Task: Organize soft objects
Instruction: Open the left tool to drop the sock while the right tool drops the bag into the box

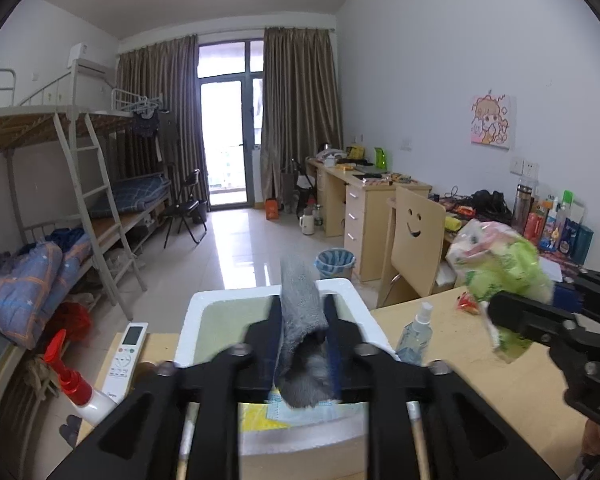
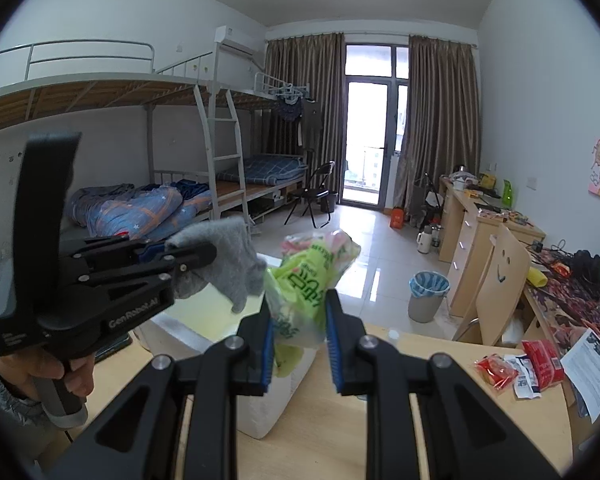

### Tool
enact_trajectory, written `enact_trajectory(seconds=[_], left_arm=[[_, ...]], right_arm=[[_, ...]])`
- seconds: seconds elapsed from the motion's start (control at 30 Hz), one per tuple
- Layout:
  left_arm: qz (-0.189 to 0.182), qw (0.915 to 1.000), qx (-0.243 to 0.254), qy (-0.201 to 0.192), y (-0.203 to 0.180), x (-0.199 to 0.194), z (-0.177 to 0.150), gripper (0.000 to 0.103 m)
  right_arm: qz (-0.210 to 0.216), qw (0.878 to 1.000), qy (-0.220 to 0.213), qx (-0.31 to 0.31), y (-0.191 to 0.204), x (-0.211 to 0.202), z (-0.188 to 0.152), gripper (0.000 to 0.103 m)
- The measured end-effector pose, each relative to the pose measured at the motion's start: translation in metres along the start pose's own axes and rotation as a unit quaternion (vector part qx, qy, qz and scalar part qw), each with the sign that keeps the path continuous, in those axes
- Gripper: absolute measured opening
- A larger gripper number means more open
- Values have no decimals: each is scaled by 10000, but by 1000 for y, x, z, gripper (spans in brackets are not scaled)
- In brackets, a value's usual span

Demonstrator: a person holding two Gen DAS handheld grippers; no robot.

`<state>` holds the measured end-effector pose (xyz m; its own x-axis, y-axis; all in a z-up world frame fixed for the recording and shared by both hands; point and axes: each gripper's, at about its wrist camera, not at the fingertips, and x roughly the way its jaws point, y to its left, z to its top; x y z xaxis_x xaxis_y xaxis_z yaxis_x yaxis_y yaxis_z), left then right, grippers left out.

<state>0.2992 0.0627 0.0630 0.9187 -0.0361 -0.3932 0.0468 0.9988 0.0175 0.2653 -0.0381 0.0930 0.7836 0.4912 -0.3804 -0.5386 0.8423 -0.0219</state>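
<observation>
My left gripper point(image 1: 302, 328) is shut on a grey knitted sock point(image 1: 300, 304) and holds it above a white foam box point(image 1: 352, 300) on the wooden table. In the right wrist view the sock point(image 2: 228, 264) hangs from the left gripper point(image 2: 204, 258). My right gripper point(image 2: 298, 320) is shut on a green and pink plastic tissue pack point(image 2: 308, 276), raised over the box's right side point(image 2: 264, 404). In the left wrist view the pack point(image 1: 500, 268) sits in the right gripper point(image 1: 500, 314) at the right.
A clear spray bottle point(image 1: 416, 334), a white remote point(image 1: 124, 356) and a red-capped spray bottle point(image 1: 72, 380) stand near the box. Red snack packets point(image 2: 516, 368) and papers point(image 2: 592, 368) lie on the table's right. A chair point(image 1: 414, 240) and bin point(image 1: 334, 264) stand behind.
</observation>
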Motion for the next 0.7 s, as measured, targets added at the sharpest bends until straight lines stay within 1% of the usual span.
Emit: enact_trajectory(seconds=[0.07, 0.17, 0.2, 0.27, 0.4, 0.47, 0.57, 0.7], left_arm=[[28, 10000, 26, 50, 1, 4, 1, 67], [185, 9998, 19, 0, 2, 5, 2, 85], [220, 9997, 13, -50, 3, 4, 2, 88], [213, 9997, 17, -107, 5, 0, 3, 102], [155, 9994, -143, -288, 9, -11, 0, 102], [167, 9992, -193, -312, 12, -16, 0, 102], [214, 9991, -187, -316, 12, -22, -1, 102], [256, 9986, -174, -432, 15, -35, -4, 102]], right_arm=[[-14, 10000, -2, 21, 0, 1, 1, 26], [-42, 10000, -7, 58, 2, 0, 0, 26], [-44, 10000, -8, 63, 3, 0, 0, 26], [-46, 10000, -7, 53, 2, 0, -1, 26], [-4, 10000, -1, 48, 3, 2, -1, 26], [24, 10000, 18, 45, 4, 4, -1, 26], [54, 10000, 51, 54, 3, 8, 0, 26], [127, 9999, 73, 3, 7, 15, 2, 26]])
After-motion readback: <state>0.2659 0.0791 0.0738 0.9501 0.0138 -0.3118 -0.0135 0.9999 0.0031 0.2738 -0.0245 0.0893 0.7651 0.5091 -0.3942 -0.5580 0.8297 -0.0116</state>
